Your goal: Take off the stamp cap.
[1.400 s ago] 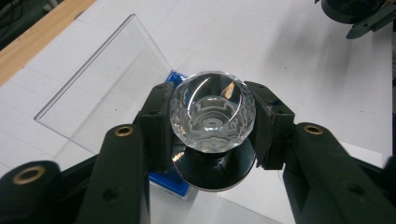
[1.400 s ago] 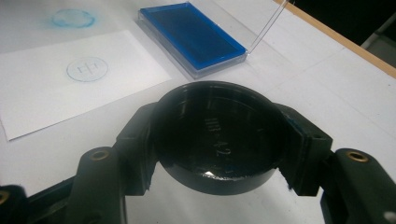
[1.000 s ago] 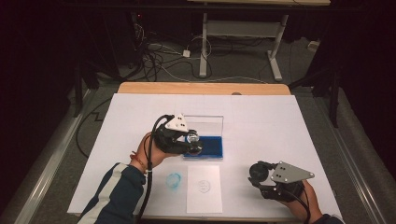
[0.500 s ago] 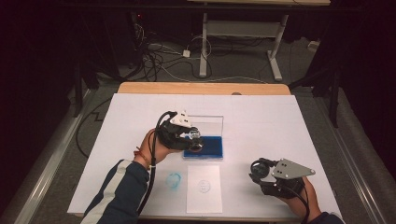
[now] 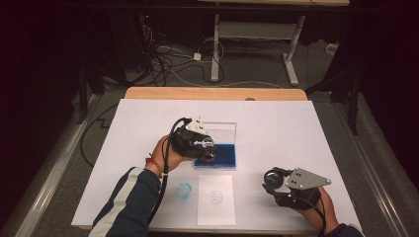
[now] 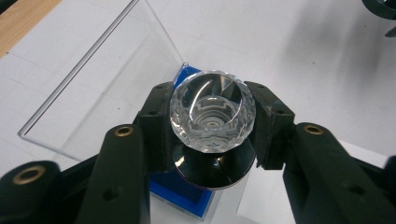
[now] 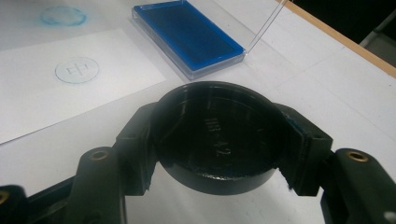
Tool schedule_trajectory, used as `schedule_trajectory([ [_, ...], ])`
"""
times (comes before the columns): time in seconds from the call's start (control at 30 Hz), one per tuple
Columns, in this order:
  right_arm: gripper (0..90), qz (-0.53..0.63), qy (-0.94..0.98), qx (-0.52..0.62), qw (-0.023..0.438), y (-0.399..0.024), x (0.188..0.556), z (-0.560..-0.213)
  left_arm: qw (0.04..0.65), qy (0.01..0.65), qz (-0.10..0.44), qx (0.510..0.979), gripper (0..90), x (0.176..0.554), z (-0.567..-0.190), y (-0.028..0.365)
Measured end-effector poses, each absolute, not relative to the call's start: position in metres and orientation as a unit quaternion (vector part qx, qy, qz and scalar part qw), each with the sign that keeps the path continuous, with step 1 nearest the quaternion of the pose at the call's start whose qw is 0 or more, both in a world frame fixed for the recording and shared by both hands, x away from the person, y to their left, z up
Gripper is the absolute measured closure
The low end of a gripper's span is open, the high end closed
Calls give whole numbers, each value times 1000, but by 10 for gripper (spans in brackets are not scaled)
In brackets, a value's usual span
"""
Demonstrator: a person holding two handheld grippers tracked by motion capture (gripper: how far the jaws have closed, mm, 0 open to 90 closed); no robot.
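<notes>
My left gripper is shut on a round stamp with a faceted clear crystal top and a black base. It hangs over the left end of the blue ink pad, whose clear lid stands open behind it. In the high view the left gripper is at the table's middle. My right gripper is shut on a black round cap with its hollow side facing the camera. In the high view the right gripper is near the front right.
A white slip of paper with a round blue stamped mark lies in front of the ink pad. A blue smudge marks the white table cover left of the paper. A wooden table edge runs along the back.
My left gripper has drifted slightly to the right with the stamp, over the ink pad. The right gripper has kept still.
</notes>
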State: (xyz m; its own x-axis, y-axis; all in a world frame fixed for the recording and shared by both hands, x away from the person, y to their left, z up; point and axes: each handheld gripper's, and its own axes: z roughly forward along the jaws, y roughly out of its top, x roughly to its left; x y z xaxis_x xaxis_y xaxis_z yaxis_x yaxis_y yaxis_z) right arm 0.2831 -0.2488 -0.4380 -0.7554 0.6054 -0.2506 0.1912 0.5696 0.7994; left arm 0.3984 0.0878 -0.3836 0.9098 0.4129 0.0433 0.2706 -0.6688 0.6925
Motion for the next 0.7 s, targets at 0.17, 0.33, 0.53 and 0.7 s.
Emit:
schedule_trajectory([
  [0.17, 379, 398, 849, 234, 258, -249, 283, -439, 359, 185, 91, 910, 540, 402, -388, 82],
  [0.33, 379, 399, 848, 236, 257, -249, 283, -439, 357, 186, 89, 911, 540, 405, -391, 78],
  [0.53, 379, 397, 849, 237, 256, -248, 283, -440, 359, 185, 88, 910, 540, 406, -392, 76],
  [0.7, 379, 397, 849, 237, 256, -248, 282, -439, 360, 184, 87, 910, 540, 406, -394, 72],
])
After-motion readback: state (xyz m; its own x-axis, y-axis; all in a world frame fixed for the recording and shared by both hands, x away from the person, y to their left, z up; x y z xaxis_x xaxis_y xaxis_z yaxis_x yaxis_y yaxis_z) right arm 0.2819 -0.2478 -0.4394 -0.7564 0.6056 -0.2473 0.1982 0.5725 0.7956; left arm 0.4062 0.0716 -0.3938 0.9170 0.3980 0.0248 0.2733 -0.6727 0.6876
